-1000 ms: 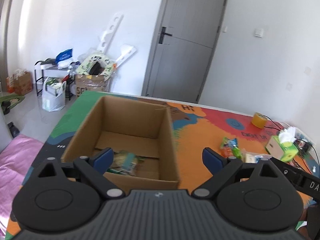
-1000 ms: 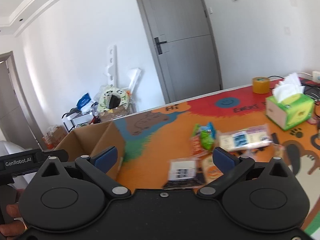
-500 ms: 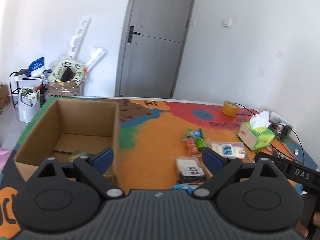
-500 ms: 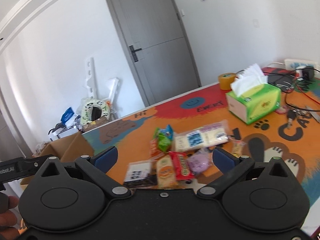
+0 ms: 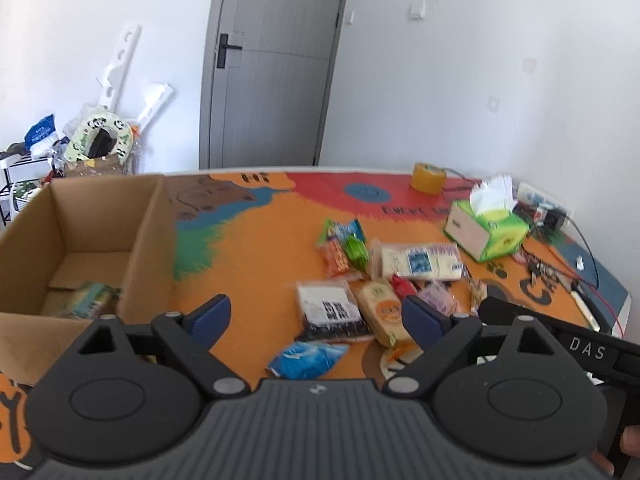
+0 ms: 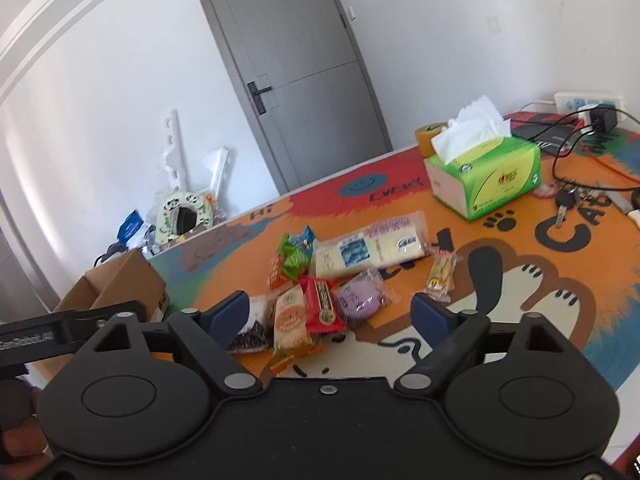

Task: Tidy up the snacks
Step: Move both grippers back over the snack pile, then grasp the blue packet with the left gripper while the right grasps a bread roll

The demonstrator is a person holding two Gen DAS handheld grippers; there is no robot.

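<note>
A: The heap of packaged snacks [image 6: 340, 280] lies on the bright orange cartoon-printed table mat [image 5: 256, 256], well to the right of the open brown cardboard box [image 5: 84, 248] in the left wrist view

B: The box holds one greenish packet [image 5: 86, 300] on its floor. The heap holds a long pale wafer pack with a blue label [image 6: 370, 250], a round purple pastry in clear wrap [image 6: 358, 300], a red bar [image 6: 322, 306] and a cream-and-orange biscuit pack [image 6: 290, 320], all touching or overlapping

A: The left gripper [image 5: 316, 318] hangs above the near edge of the heap, its blue pads apart and drawing slightly inward. Seen between them are a black-and-white packet with a printed code [image 5: 330, 312] and a blue crinkled packet [image 5: 306, 362], but neither pad touches either

B: The right gripper [image 6: 332, 316] is closing too, fingers spread, gripping nothing. The red bar, the biscuit pack and the purple pastry appear between its pads, untouched

A: A green tissue box [image 6: 484, 178] stands beyond the heap, a yellow tape roll [image 5: 429, 176] behind it, near the wall
</note>
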